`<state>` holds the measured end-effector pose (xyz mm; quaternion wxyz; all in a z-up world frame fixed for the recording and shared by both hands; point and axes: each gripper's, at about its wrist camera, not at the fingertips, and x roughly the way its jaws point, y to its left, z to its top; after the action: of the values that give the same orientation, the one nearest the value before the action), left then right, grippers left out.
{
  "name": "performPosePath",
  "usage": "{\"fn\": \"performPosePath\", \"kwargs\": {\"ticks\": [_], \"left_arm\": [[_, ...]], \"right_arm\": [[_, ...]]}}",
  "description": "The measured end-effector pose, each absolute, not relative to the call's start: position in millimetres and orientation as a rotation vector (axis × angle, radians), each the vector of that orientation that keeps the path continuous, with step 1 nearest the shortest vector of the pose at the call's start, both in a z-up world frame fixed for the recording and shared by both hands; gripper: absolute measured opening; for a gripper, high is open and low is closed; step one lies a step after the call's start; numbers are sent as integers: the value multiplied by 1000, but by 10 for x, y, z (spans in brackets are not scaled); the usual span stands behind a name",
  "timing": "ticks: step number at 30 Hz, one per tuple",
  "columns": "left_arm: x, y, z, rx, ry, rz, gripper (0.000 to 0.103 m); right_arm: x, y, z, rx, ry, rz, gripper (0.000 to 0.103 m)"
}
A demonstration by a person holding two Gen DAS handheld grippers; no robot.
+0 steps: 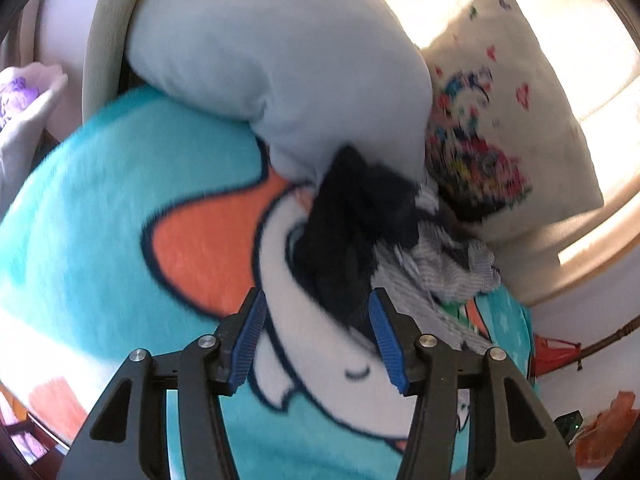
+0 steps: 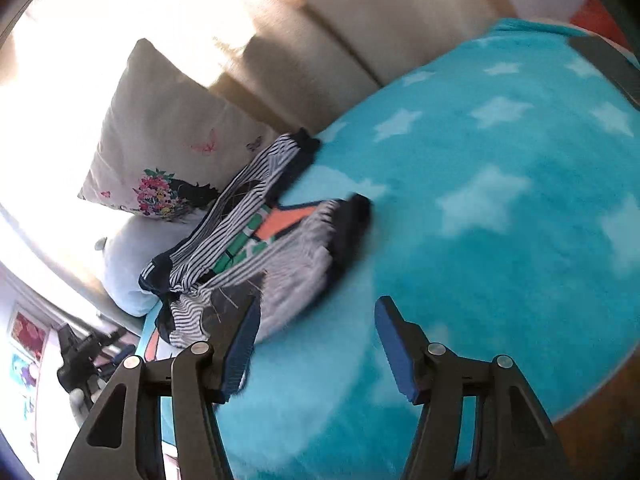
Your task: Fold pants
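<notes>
Small navy-and-white striped pants (image 2: 256, 236) with dark navy cuffs and waistband lie crumpled on a turquoise fleece blanket (image 2: 500, 208). In the left wrist view the pants (image 1: 360, 240) show as a dark navy bunch with striped cloth to its right. My left gripper (image 1: 318, 340) is open, its blue pads just short of the navy bunch. My right gripper (image 2: 316, 344) is open and empty, with the left pad (image 2: 240, 344) at the near edge of the striped cloth.
A pale blue pillow (image 1: 272, 64) and a cream floral cushion (image 1: 516, 120) lie beside the pants against a beige headboard (image 2: 328, 32). The blanket shows a white and orange print (image 1: 208, 248). Room clutter sits beyond the bed edge (image 2: 80, 356).
</notes>
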<state>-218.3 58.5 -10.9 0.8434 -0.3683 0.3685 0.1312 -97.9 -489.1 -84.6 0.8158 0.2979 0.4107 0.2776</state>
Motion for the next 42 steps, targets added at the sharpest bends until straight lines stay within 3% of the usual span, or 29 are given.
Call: {"fn": "performPosePath", "kwargs": {"ticks": [7, 18, 28, 35, 38, 42], "left_arm": [[-2353, 256, -213, -750, 805, 239, 53], [-2438, 94, -200, -724, 831, 186, 53], [-2769, 158, -56, -650, 750, 319, 53], [-2691, 297, -58, -671, 752, 356, 58], [-2449, 309, -98, -653, 770, 335, 65], [-2037, 351, -244, -643, 822, 306, 65]], "right_arm": [[-1336, -4957, -991, 702, 868, 598, 69], [-1603, -4206, -627, 480, 806, 581, 70], [-1606, -3908, -712, 405, 802, 682, 70], [-1113, -4184, -695, 433, 853, 642, 70], [-857, -4122, -773, 451, 914, 670, 70], [-640, -4030, -847, 428, 942, 628, 70]]}}
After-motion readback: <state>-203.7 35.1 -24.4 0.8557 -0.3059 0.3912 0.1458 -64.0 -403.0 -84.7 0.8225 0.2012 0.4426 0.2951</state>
